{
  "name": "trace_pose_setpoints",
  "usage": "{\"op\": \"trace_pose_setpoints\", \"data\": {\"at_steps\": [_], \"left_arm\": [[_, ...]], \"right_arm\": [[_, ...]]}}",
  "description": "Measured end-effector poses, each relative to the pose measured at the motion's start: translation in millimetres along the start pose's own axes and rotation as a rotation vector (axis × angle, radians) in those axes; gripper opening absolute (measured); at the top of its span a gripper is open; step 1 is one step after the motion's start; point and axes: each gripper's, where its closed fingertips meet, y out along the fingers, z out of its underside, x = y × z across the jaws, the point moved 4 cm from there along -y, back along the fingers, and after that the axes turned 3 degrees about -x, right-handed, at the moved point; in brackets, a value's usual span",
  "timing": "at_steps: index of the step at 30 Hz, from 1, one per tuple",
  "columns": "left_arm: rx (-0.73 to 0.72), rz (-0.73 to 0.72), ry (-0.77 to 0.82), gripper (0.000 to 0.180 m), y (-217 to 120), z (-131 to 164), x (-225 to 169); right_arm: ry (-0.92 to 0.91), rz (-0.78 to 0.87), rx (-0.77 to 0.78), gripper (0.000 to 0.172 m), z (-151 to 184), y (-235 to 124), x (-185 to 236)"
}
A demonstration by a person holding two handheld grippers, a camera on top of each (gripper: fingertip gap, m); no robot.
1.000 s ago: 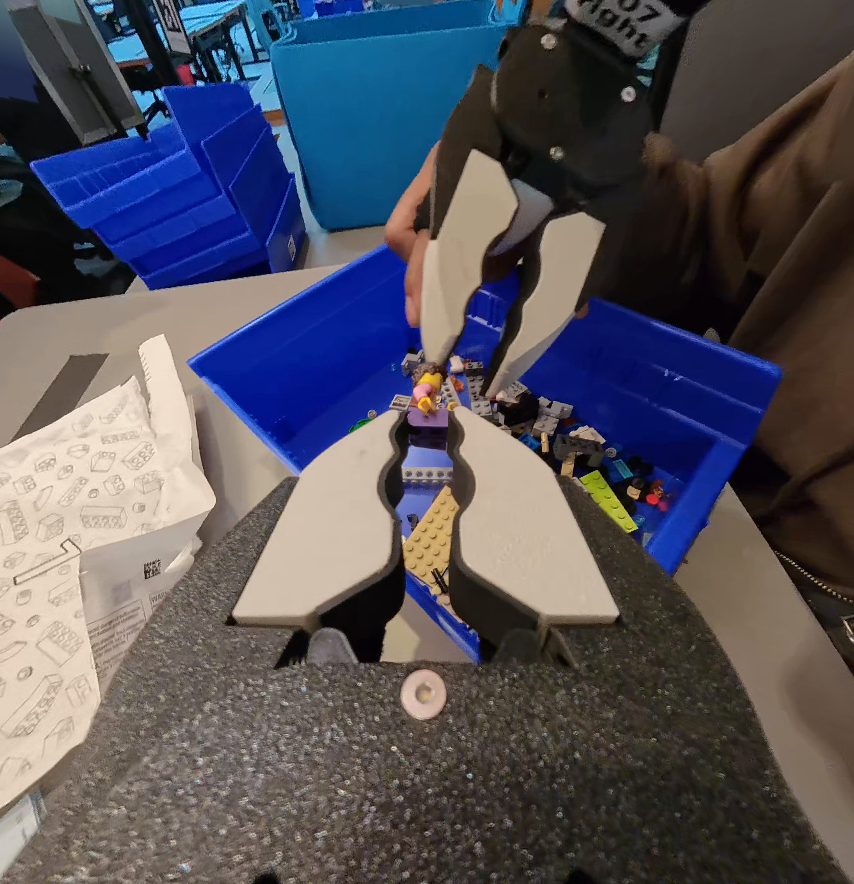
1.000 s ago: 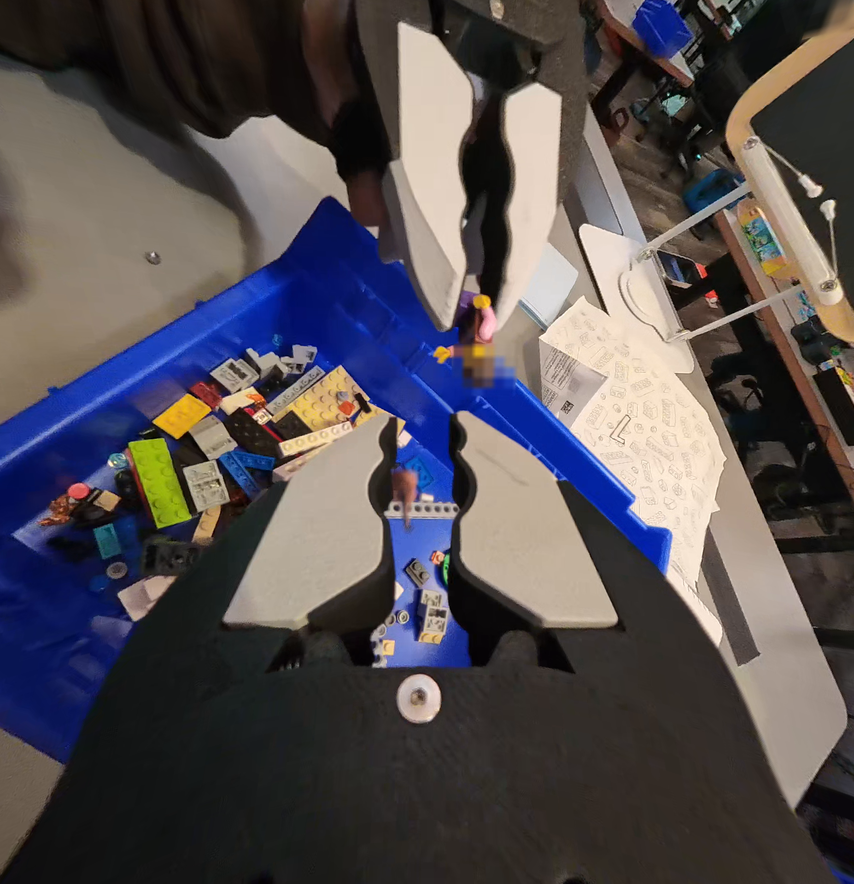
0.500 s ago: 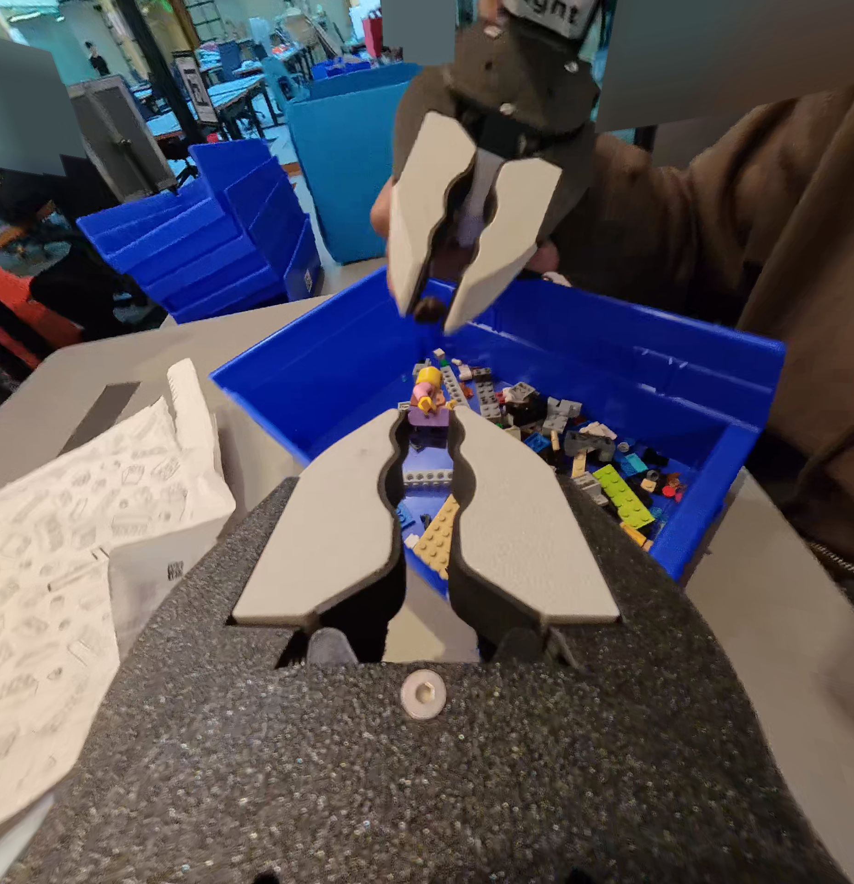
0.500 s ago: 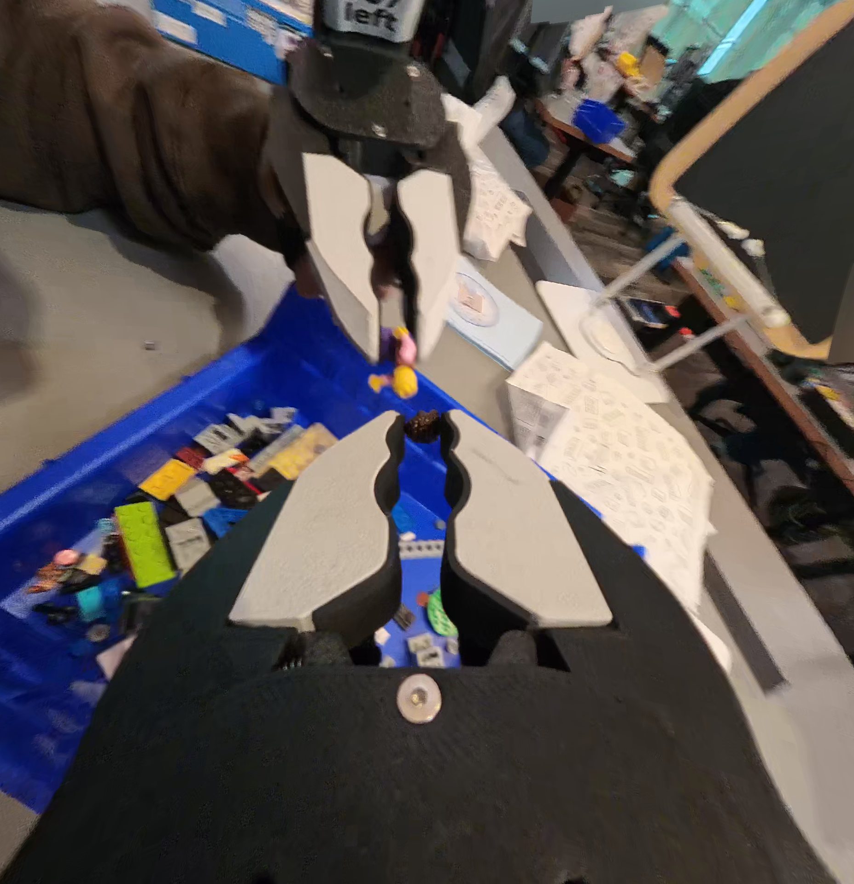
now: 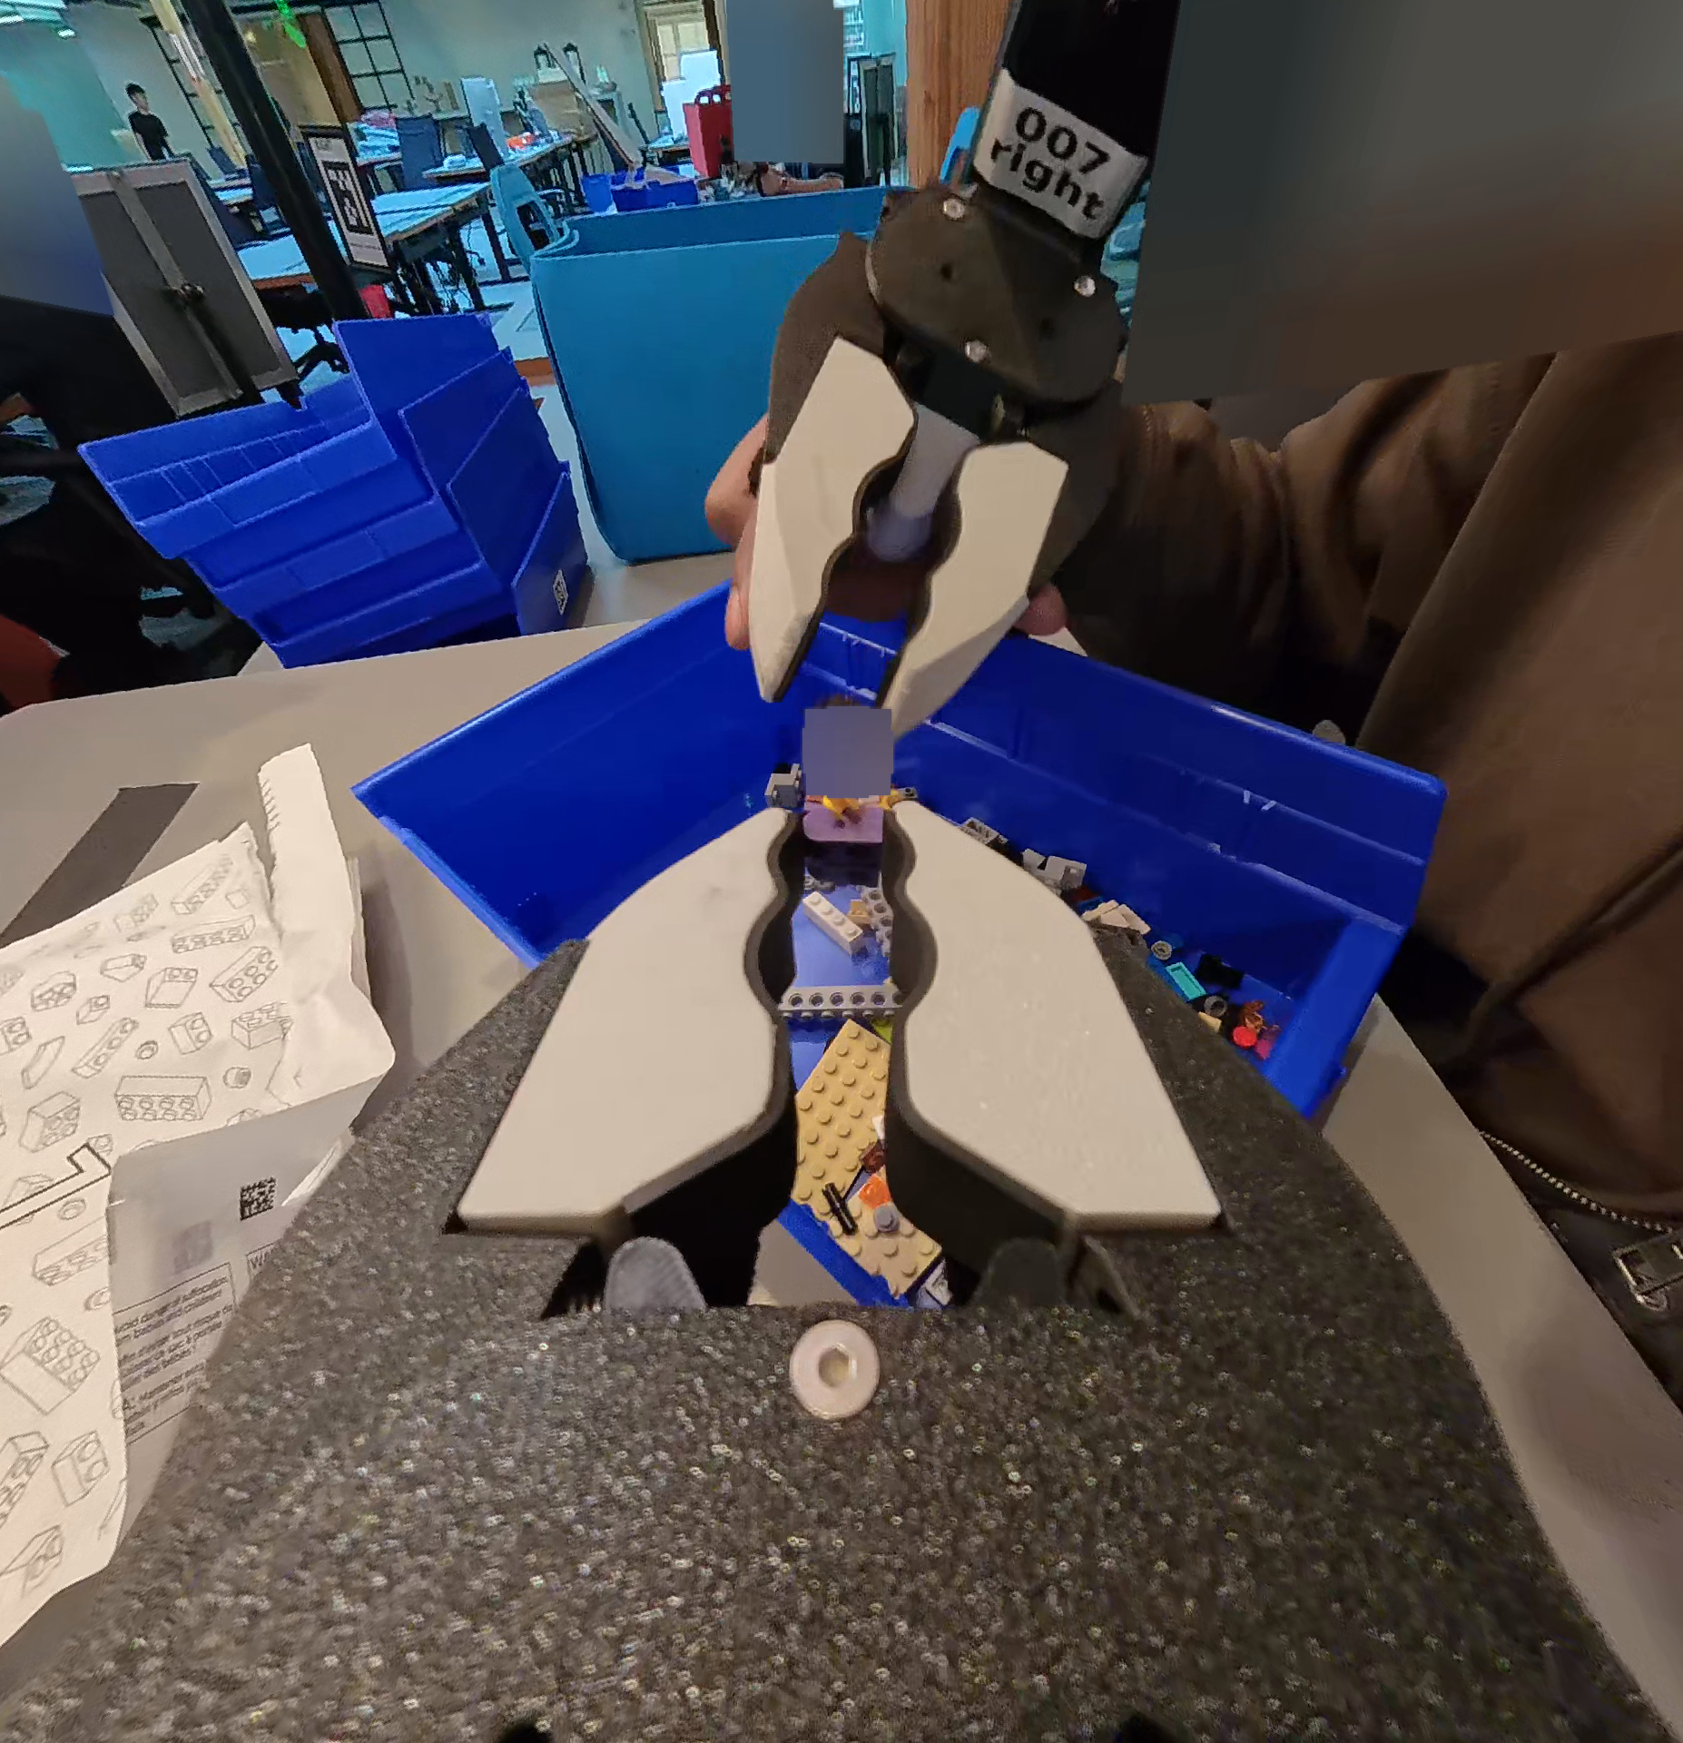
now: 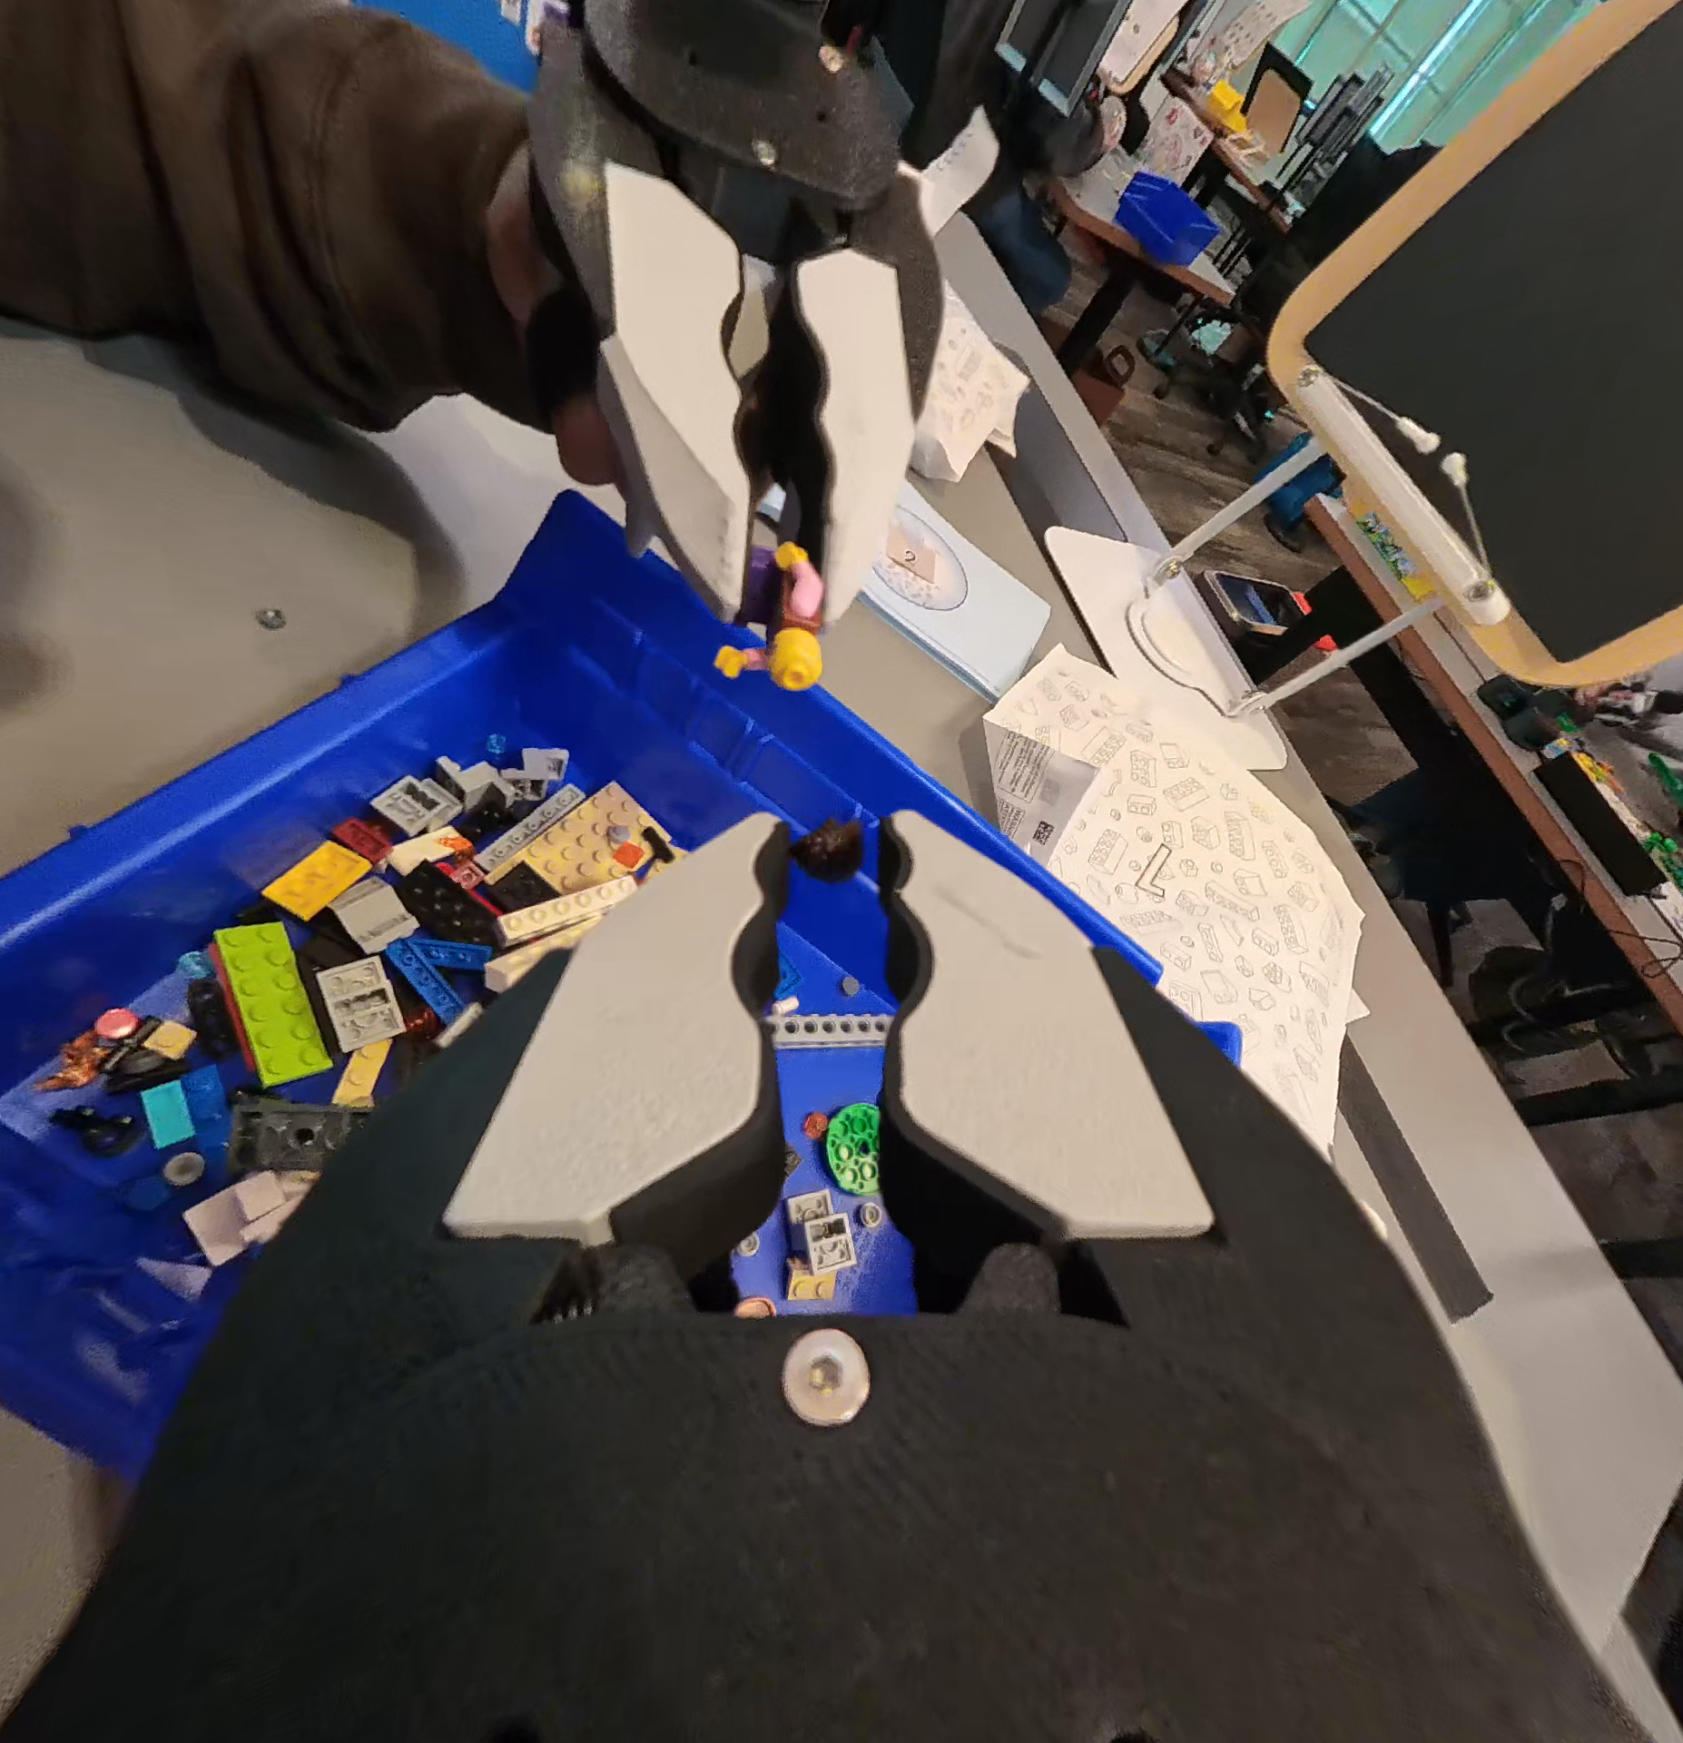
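A toy minifigure (image 6: 789, 618) with a yellow head, pink torso and purple legs is clamped by its legs between the fingertips of the left gripper (image 6: 783, 604), hanging head-down above the far wall of a blue bin (image 6: 630, 651). The right gripper (image 6: 830, 835) faces it from just beside, its two fingertips closed on a small dark brown hair piece (image 6: 828, 847); in the left wrist view the same piece (image 5: 842, 705) shows as a dark speck between those tips, directly over the figure, where a mosaic patch hides the head. The two grippers stand near each other, tips apart, both above the bin. On the bin floor lies a heap of loose bricks: a tan studded plate (image 6: 583, 844), a lime plate (image 6: 270, 1000), a yellow plate (image 6: 317, 877), grey and black pieces, and a green round disc (image 6: 852, 1146). Beside the bin on the grey table (image 6: 159, 528) lie white paper bags printed with brick outlines (image 6: 1206, 905). A brown sleeve (image 6: 253, 189) reaches to the left gripper.
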Motion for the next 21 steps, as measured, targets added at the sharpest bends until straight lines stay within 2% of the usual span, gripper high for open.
{"op": "trace_pose_setpoints", "data": {"at_steps": [6,12,21], "left_arm": [[-0.024,0.011,0.012,0.015,3,-2,-5],[0.019,0.002,0.085,0.015,5,4,-9],[0.055,0.059,0.076,0.015,8,11,-13]], "right_arm": [[0.026,-0.062,-0.094,0.034,-20,11,11],[0.083,-0.112,-0.094,0.01,-24,22,13],[0.101,-0.115,-0.028,0.01,-14,21,18]]}}
